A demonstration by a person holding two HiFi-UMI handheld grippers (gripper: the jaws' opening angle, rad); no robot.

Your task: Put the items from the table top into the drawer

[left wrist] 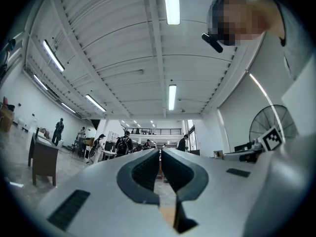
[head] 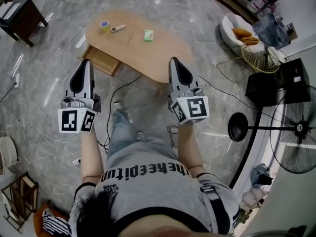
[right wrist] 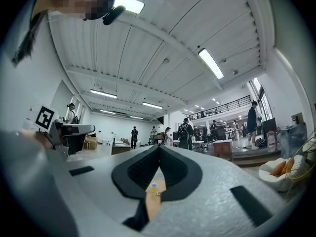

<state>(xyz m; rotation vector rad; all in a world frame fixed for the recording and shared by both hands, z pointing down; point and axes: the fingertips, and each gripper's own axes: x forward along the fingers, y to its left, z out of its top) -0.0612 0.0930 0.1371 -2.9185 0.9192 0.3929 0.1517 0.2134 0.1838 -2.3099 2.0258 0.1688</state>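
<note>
Left claw (head: pixel 87 63): jaws together, nothing inside. Right claw (head: pixel 174 61): jaws together too, empty. Both held up in air, near edge of tabletop (head: pixel 163 58), not over things yet.

Three small things lie well ahead on tabletop:
- tape roll (head: pixel 104 25): likely light, hard ring. Pinch across rim.
- thin white stick thing (head: pixel 117 28): likely light, may roll. Pinch at middle.
- green flat pack (head: pixel 148 35): likely light, may slide on wood. Pinch by side edges.

Drawer (head: pixel 102 59) open at tabletop's left side, just ahead of left claw.
</note>
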